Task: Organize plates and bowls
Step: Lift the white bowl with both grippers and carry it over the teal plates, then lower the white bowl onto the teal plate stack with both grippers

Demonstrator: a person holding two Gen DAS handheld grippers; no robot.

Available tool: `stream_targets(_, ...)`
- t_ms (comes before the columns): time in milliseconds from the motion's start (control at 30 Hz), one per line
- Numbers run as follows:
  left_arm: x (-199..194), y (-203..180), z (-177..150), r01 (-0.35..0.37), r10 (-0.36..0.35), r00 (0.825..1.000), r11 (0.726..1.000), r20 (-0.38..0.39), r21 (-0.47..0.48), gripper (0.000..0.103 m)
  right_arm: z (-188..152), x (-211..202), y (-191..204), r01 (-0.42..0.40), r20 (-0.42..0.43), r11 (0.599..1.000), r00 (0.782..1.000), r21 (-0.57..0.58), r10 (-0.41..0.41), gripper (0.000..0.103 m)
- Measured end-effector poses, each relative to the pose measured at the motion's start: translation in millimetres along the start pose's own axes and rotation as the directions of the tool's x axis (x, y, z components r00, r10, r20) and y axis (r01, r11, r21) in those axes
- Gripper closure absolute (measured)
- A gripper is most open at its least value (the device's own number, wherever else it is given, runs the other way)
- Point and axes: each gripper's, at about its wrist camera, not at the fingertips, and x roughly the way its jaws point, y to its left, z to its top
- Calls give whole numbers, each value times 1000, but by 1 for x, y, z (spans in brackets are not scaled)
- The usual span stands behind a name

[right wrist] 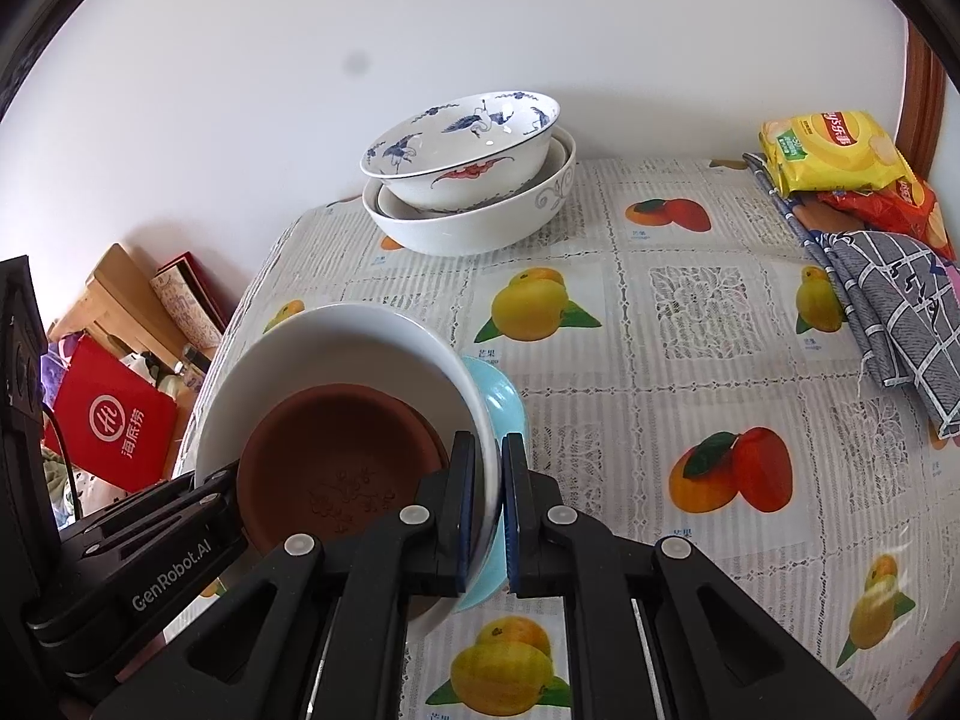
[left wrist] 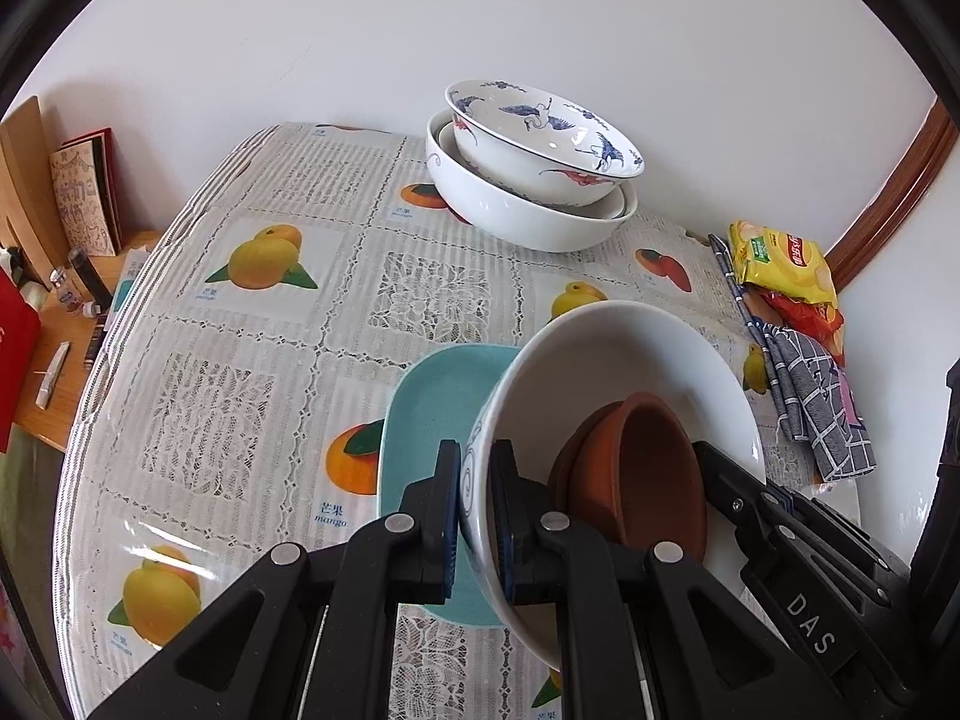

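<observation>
Two-handed grasp of a white bowl (left wrist: pixel 624 360) above the bench (left wrist: pixel 252 324). The left hand-held gripper (left wrist: pixel 475 516) is clenched on the bowl's near-left rim, one pad outside the wall and one inside. The right hand-held gripper (right wrist: pixel 487 510) is clenched on the opposite rim in the same manner; in the left wrist view its black body enters from the right edge.

The white bowl is tilted, its opening turned partly toward the cameras. Inside it lie brown clay dishes (right wrist: pixel 336 468), stacked and leaning against the lower wall; a faint relief pattern marks the innermost one. How many there are cannot be told.

Directly beneath the bowl, a pale blue oblong plate (left wrist: pixel 426 396) lies on the fruit-printed tablecloth (right wrist: pixel 690 360); whether bowl and plate touch cannot be told.

At the far edge of the bench, against the white wall, stands a stack of bowls: a crane-patterned bowl (left wrist: pixel 540 138) nested, slightly tilted, in a large white bowl (left wrist: pixel 516 216), with another rim visible between them.

At the right side of the bench lie a yellow crisp packet (right wrist: pixel 828 150) and a grey checked cloth (right wrist: pixel 888 312).
</observation>
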Motion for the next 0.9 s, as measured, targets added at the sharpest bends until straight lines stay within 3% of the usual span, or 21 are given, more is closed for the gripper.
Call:
stream_targets(500, 27, 15, -4, -41, 40, 998, 999, -40, -8, 93, -6, 35, 2, -11, -65, 1000, 998, 3, 11, 94)
stream_targets(900, 42, 25, -1, -16, 14, 998, 999, -67, -34, 92, -3, 48, 4, -2, -76, 1000, 997, -20, 0, 94)
